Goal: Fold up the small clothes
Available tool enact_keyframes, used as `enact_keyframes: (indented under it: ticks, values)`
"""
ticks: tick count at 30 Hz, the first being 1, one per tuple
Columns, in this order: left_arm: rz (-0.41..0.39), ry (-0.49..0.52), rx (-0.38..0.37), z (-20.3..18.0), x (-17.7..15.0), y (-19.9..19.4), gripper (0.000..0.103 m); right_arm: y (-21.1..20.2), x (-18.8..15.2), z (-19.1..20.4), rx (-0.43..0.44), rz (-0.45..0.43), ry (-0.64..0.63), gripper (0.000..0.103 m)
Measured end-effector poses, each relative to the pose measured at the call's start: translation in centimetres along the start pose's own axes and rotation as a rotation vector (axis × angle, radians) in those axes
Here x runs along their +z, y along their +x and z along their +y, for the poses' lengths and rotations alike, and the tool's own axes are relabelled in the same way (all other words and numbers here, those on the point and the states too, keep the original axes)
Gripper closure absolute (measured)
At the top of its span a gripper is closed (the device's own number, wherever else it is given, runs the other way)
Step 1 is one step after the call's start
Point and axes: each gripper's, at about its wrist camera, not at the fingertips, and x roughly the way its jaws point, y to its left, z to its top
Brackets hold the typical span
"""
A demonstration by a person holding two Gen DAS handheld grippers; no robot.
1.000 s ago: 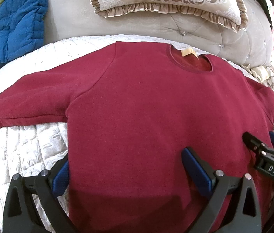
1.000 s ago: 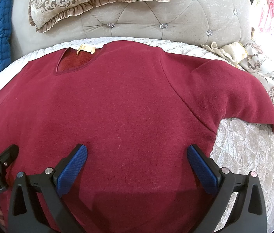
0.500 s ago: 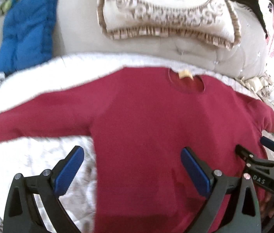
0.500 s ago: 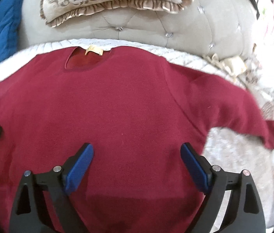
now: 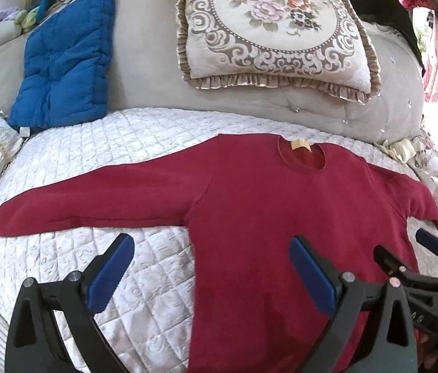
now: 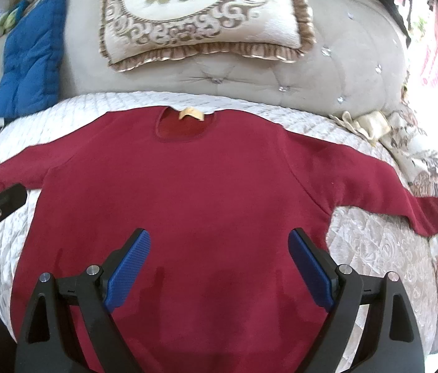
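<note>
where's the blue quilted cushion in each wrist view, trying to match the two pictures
Left wrist: blue quilted cushion in the upper left, leaning on the grey sofa back, left of the floral pillow.
Right wrist: the same cushion at the far left edge, upper part, smaller and more squeezed.
Shared landmark: the tan neck label of the red sweater.

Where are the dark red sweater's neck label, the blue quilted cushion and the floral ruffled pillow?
neck label (image 6: 190, 114), right wrist view, label's middle.
blue quilted cushion (image 5: 63, 62), left wrist view, its centre.
floral ruffled pillow (image 5: 268, 21), left wrist view, flower panel.
</note>
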Motion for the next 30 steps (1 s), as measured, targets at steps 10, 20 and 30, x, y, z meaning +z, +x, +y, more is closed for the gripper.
enact_keyframes:
  ticks: [10, 20, 30]
  values:
    - [0.019, -0.02, 0.03, 1.4, -0.8, 0.3, 0.002, 0.2, -0.1, 1.9, 0.05, 0.017, 0.006, 0.028]
    - [0.022, -0.031, 0.053, 2.2, -0.8, 1.0, 0.002, 1.0, 0.0, 2.2, 0.06, 0.041, 0.02, 0.029]
    - [0.023, -0.032, 0.055, 3.1, -0.5, 1.4, 0.002, 1.8, 1.2, 2.8, 0.046, 0.035, 0.028, 0.03]
